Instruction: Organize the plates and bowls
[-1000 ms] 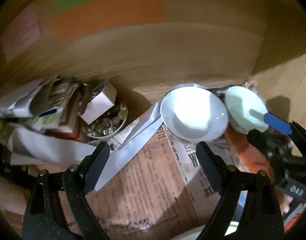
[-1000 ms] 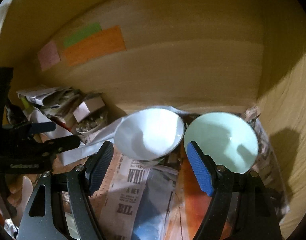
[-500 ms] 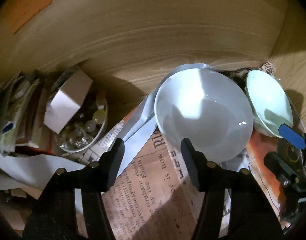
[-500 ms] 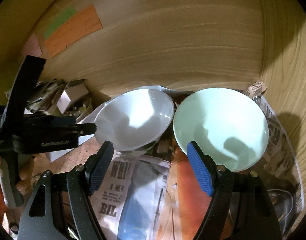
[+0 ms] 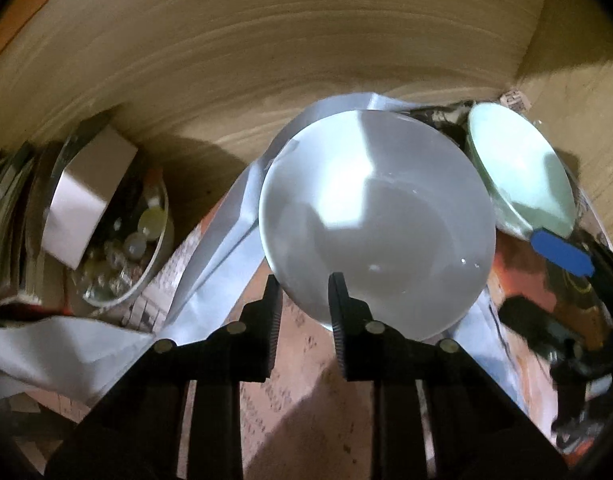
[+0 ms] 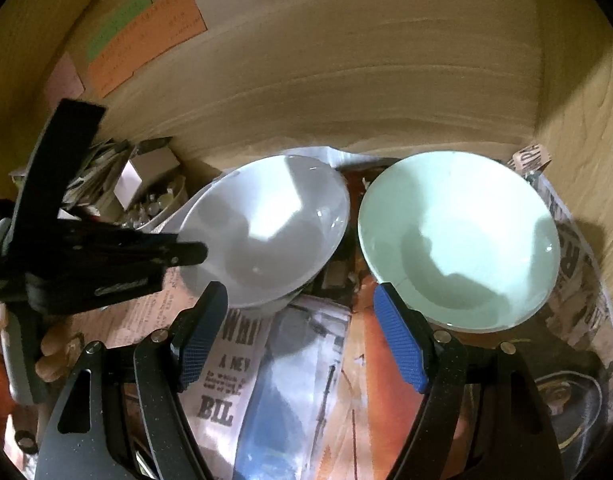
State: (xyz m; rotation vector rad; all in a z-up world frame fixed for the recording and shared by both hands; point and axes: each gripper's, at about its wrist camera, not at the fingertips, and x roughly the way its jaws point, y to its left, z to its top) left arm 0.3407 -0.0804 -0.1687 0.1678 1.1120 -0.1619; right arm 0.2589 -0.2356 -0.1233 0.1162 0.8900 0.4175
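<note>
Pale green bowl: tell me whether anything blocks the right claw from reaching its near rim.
Nothing visible does. The right claw stands open, with one blue pad already at the near rim of the pale green bowl. Only newspaper lies beneath. The white bowl sits apart to the side.

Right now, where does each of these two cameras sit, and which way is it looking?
Left wrist: on the left gripper, looking down its black fingers, shut on the white bowl's near rim.
Right wrist: on the right gripper, blue-padded fingers open before the green bowl; a hand shows at left.
Shared: both bowls, the newspaper and each other's gripper.
</note>
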